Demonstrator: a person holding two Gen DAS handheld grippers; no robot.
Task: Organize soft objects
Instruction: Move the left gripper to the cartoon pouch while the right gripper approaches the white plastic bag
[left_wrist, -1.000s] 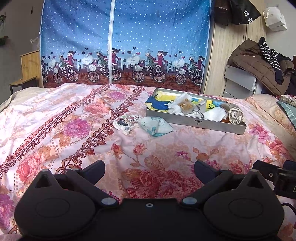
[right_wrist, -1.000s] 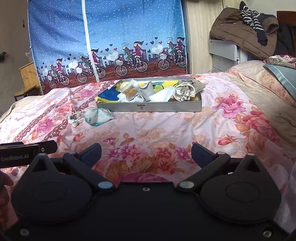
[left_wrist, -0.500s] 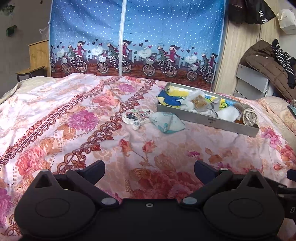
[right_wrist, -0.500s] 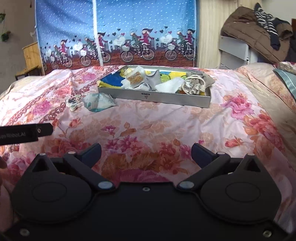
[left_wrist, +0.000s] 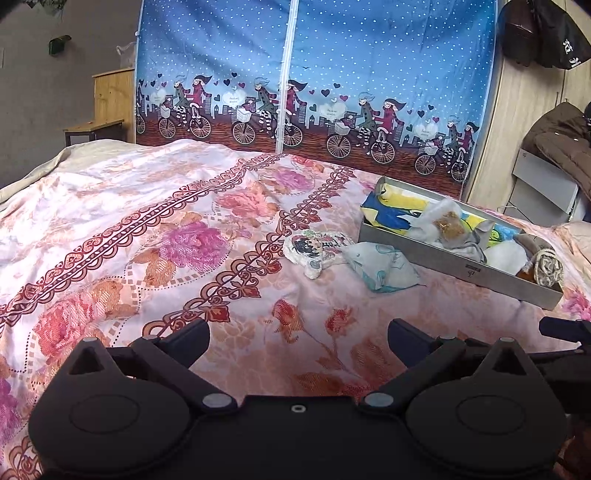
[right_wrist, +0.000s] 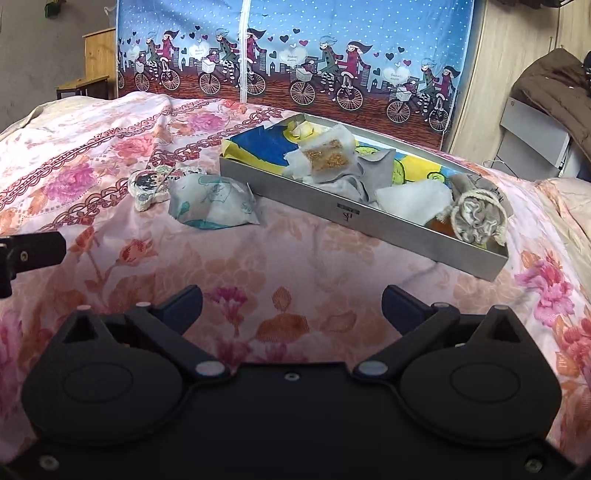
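Note:
A shallow grey metal tray (left_wrist: 454, 263) (right_wrist: 332, 212) lies on the floral bed cover and holds several soft items: a blue and yellow cloth (right_wrist: 258, 147), white pouches and a grey drawstring bag (right_wrist: 476, 216). Left of the tray, on the cover, lie a pale teal-printed pouch (left_wrist: 382, 266) (right_wrist: 212, 203) and a small cartoon-printed pouch (left_wrist: 314, 246) (right_wrist: 153, 184). My left gripper (left_wrist: 298, 341) is open above the cover, short of both pouches. My right gripper (right_wrist: 291, 301) is open too, near the tray's front wall. Neither holds anything.
A blue fabric wardrobe (left_wrist: 314, 74) with a cyclist print stands behind the bed. A wooden stand (left_wrist: 107, 107) is at the far left. A brown coat (right_wrist: 554, 85) lies piled over a grey unit at the right. The other gripper's tip (right_wrist: 33, 251) shows at the left edge.
Both grippers have swung left and moved nearer the pouches and tray, which now look larger. Both stay open, and nothing on the bed has shifted.

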